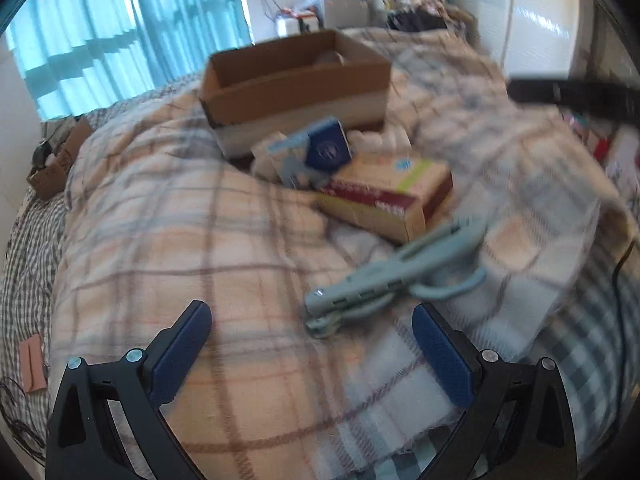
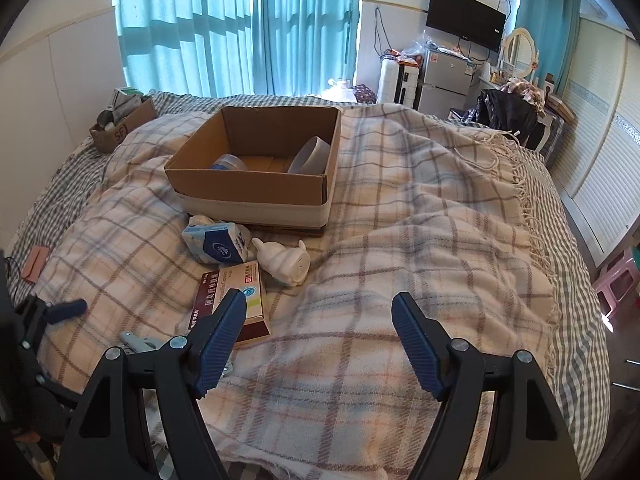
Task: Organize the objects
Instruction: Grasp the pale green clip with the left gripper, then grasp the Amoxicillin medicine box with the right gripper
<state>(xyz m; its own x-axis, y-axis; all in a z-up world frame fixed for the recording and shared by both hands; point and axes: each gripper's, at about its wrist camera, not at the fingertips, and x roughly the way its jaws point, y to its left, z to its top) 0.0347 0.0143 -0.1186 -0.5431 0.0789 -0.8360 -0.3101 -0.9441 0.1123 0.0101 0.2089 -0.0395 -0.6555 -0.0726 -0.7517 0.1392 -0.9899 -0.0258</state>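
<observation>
An open cardboard box [image 2: 256,184] stands on the plaid blanket; it holds a blue-lidded jar [image 2: 229,162] and a pale bowl [image 2: 310,156]. In front of it lie a blue tissue pack [image 2: 216,245], a white figurine [image 2: 284,262] and a red-and-tan medicine box [image 2: 236,300]. In the left wrist view I see the cardboard box [image 1: 296,88], tissue pack [image 1: 316,152], medicine box [image 1: 388,196] and a grey-green clamp tool [image 1: 396,272]. My left gripper [image 1: 312,354] is open and empty, just short of the tool. My right gripper [image 2: 320,340] is open and empty above the blanket.
A small cardboard box [image 2: 120,124] of odds and ends sits at the bed's far left. A fridge [image 2: 444,76], a TV [image 2: 464,16] and a cluttered chair [image 2: 508,108] stand beyond the bed. A pink stool [image 2: 616,284] is at the right. The left gripper shows at the right view's left edge [image 2: 60,308].
</observation>
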